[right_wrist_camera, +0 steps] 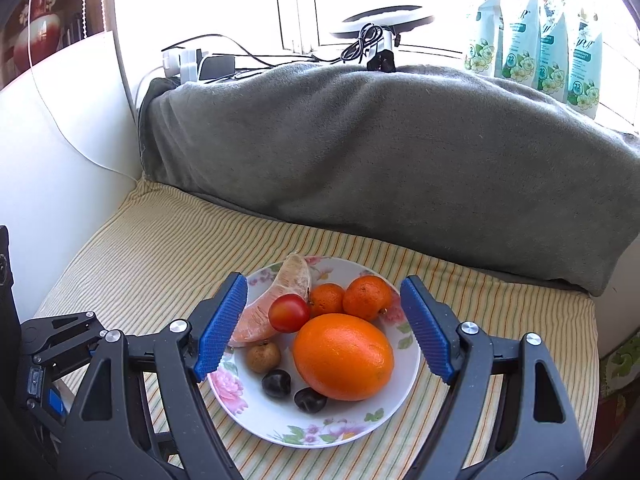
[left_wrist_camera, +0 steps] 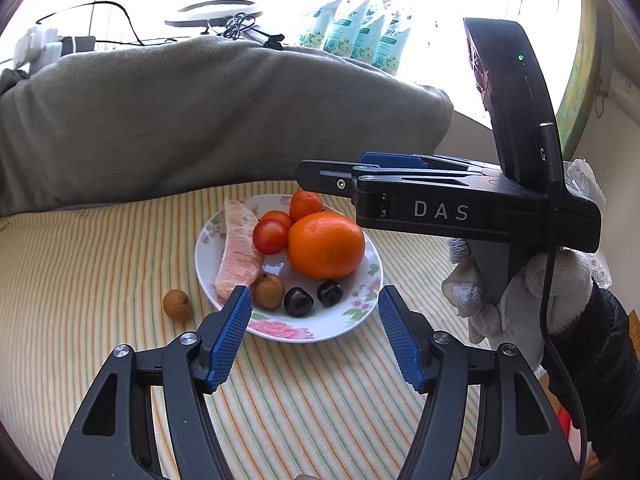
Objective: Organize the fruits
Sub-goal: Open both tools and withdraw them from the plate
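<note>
Left wrist view: one longan (left_wrist_camera: pixel 177 305) lies loose on the striped surface (left_wrist_camera: pixel 100 264), just left of the plate (left_wrist_camera: pixel 362 312). Left gripper (left_wrist_camera: pixel 315 307) is nearer, empty, jaws spread; longan sits left of them. Right gripper (right_wrist_camera: pixel 324 322), also spread and empty, hovers over the plate.

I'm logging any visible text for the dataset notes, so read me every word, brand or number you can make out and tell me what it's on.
"DAS": white letters on the side of the right hand-held gripper.
"G": on the black plug at its upright black module.
"72": in a round badge on the blue-green floral pouches along the window.
"2": on the leftmost pouch.
The pouches' script brand name and smaller lines are too blurred to read.
</note>
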